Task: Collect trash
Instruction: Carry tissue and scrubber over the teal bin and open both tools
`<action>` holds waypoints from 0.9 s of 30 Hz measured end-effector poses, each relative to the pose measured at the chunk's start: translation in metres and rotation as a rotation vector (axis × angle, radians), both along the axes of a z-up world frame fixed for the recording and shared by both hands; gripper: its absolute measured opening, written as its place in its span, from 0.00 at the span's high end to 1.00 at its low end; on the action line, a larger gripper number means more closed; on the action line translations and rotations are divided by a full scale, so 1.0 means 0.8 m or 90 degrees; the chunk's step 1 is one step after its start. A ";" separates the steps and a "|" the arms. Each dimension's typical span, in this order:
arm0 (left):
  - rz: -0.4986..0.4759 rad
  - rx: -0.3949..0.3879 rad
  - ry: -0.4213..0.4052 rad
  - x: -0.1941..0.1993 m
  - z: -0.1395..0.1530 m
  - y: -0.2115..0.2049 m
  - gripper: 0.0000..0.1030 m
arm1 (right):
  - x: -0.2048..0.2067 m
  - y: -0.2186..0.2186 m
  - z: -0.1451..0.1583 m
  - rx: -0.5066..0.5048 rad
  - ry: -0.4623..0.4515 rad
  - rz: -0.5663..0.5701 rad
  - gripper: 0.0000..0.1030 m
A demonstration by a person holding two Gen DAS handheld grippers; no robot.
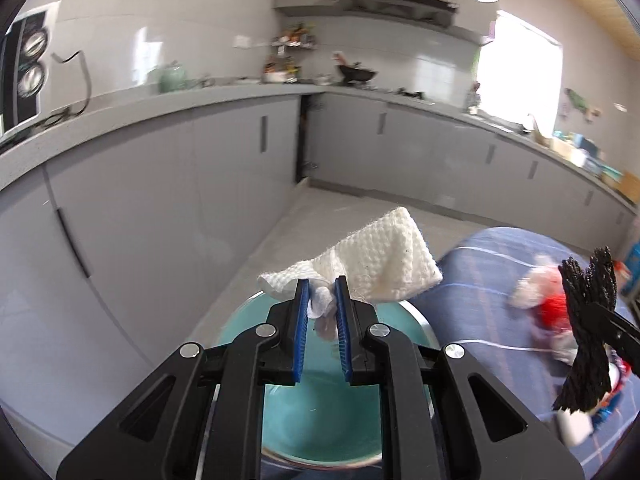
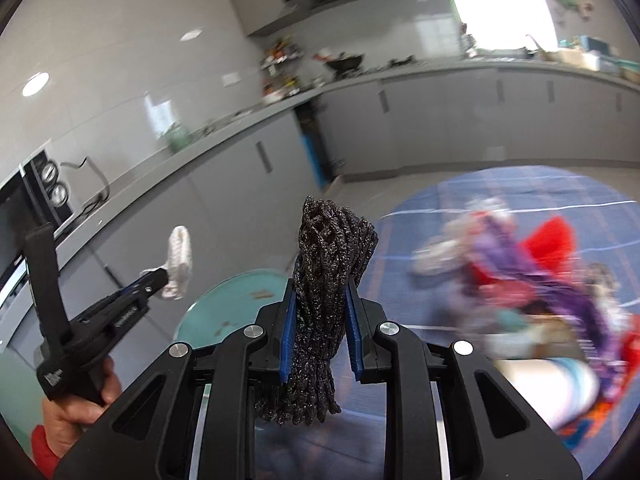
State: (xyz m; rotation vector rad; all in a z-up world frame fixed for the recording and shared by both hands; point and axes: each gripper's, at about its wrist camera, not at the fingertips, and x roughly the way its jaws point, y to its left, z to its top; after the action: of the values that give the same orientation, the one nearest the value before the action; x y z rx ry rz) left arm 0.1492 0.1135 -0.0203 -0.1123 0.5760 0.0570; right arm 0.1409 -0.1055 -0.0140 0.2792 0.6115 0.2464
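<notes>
Left tongs (image 1: pixel 322 300) gripping white cloth (image 1: pixel 384 264) over teal bin (image 1: pixel 320 420), right tongs (image 2: pixel 320 320) clamping black mesh (image 2: pixel 324 300), trash pile (image 2: pixel 540 288) nearby

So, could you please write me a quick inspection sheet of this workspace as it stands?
Surface: round table under a blue striped cloth.
Job's things: white paper towel and black mesh wad, both held in the air; teal bin below the left gripper.
Clutter: blurred pile of colourful wrappers on the cloth.
Grippers: left gripper shut on the towel; right gripper shut on the mesh.
Cables: black cord on the counter by the oven.
Surroundings: grey kitchen cabinets, range hood, bright window.
</notes>
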 end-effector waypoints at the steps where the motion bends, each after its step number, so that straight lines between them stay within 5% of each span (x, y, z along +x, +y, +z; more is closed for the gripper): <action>1: 0.006 -0.002 0.007 0.004 -0.004 0.003 0.87 | 0.009 0.011 -0.004 -0.001 0.007 0.012 0.78; 15: 0.051 0.010 0.110 0.064 -0.082 0.038 0.87 | 0.097 0.103 -0.080 0.005 0.131 0.105 0.76; 18: 0.055 0.011 0.121 0.071 -0.089 0.042 0.86 | 0.107 0.113 -0.090 0.007 0.142 0.108 0.67; 22: 0.067 0.015 0.127 0.073 -0.093 0.048 0.83 | 0.110 0.112 -0.095 0.025 0.143 0.111 0.42; 27: 0.074 0.014 0.125 0.070 -0.090 0.048 0.67 | 0.102 0.104 -0.083 0.018 0.120 0.096 0.42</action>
State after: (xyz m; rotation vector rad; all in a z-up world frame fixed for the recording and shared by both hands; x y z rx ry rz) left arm 0.2049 0.1516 -0.0920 -0.1196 0.7645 0.1890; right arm 0.2225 -0.0220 -0.0801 0.2861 0.8167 0.3775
